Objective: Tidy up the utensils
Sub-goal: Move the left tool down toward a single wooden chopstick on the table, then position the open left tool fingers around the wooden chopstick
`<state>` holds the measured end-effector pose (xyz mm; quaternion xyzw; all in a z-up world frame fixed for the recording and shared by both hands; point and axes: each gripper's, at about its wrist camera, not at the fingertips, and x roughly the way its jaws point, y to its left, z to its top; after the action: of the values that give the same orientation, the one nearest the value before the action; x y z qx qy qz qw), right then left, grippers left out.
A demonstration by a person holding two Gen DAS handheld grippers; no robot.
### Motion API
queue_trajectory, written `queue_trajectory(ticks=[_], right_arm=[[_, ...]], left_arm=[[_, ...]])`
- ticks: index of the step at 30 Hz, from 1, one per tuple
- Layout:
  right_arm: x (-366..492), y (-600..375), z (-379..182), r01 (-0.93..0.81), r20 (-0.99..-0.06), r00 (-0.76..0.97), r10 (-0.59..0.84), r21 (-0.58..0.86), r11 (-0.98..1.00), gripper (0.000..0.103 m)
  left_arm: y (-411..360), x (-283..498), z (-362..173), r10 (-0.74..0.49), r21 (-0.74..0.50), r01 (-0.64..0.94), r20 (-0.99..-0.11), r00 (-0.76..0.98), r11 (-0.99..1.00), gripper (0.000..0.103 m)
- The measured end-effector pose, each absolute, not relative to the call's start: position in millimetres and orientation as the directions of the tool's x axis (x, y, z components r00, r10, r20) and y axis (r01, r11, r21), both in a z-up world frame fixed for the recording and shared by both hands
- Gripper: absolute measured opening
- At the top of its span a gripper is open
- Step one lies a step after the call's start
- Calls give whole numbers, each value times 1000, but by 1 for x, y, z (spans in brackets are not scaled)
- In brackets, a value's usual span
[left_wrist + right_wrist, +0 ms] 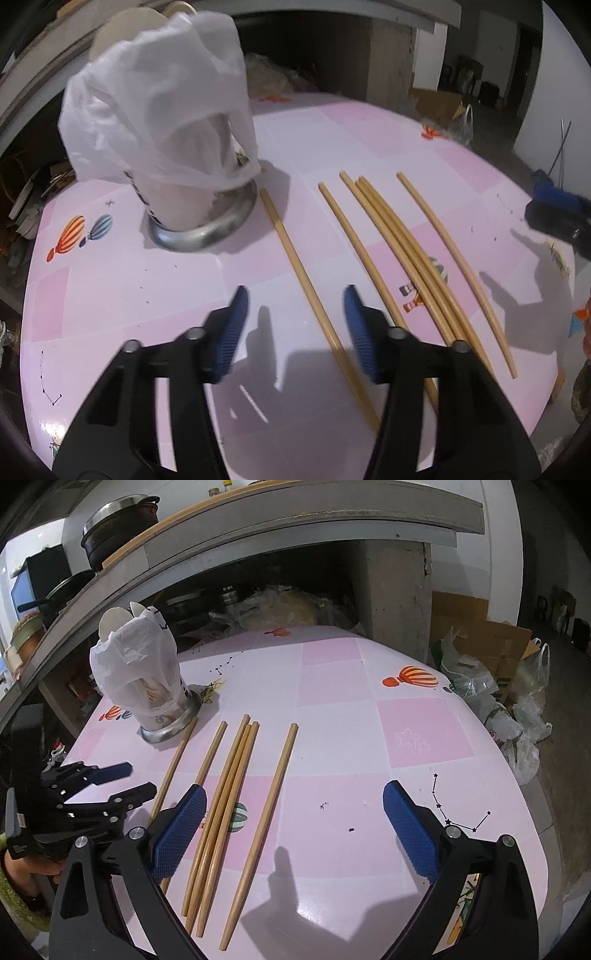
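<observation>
Several wooden chopsticks (402, 251) lie side by side on the pink table (147, 288); they also show in the right wrist view (236, 794). A utensil holder (192, 199) on a metal base stands at the back left, covered by a white plastic bag (155, 110); it also shows in the right wrist view (162, 709). My left gripper (295, 328) is open and empty, its jaws on either side of the leftmost chopstick (295, 254). My right gripper (295, 830) is wide open and empty above the rightmost chopstick (266, 819). The left gripper shows in the right wrist view (122, 782).
A counter shelf (295, 520) with pots runs behind the table. Plastic bags (517, 716) and cardboard boxes (491, 638) sit on the floor to the right. The table's right edge (532, 812) is close to my right gripper.
</observation>
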<state>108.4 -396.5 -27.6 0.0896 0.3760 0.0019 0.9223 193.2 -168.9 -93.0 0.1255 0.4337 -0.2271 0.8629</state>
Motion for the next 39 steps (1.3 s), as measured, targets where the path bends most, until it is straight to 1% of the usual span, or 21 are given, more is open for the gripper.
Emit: queue_trajectory(ticks=[1,4,10,16,24,30,32,33,34,35,36,37,39], right_arm=[[108,-397,-28,65,-694,717,71,168,984,94],[107,-399,-27,71,-694,716,71,174,982,94],[102,-403,-26,84,-694,717,65,179,980,94],[97,-404,-23,90,-692,720,61,181,979,94],[94,-403,-26,85,-700,711,72,187,979,94],[95,-397,-29,72,-705,704,84,189,979,94],[95,-395,-30,66,-707,702,89,189,980,94],[95,-393,-31,62,-708,701,91,187,980,94],[95,-392,-31,59,-709,700,91,184,981,94],[95,-392,-31,57,-709,699,92,184,981,94],[95,-391,-31,55,-709,699,94,184,981,94],[95,-391,-31,54,-708,699,95,185,981,94],[95,-391,-30,55,-707,700,94,186,981,94]], left_arm=[[-171,193,-95,-278,25,506,-812,513,862,38],[-178,191,-102,-254,51,518,-828,500,854,26],[-182,184,-108,-238,54,512,-840,487,857,10],[-170,173,-107,-235,31,491,-851,470,871,8],[-129,146,-104,-216,-11,423,-873,438,906,5],[-110,128,-103,-212,-39,383,-882,421,923,5],[-108,125,-100,-232,-58,389,-879,416,919,6],[-107,126,-97,-256,-81,396,-874,413,915,9],[-107,128,-93,-266,-88,400,-869,416,912,16],[-108,130,-90,-268,-85,403,-865,424,911,21],[-109,134,-85,-270,-78,408,-857,439,910,29],[-111,140,-81,-278,-78,416,-851,446,906,31],[-117,155,-76,-303,-99,434,-850,431,895,32]])
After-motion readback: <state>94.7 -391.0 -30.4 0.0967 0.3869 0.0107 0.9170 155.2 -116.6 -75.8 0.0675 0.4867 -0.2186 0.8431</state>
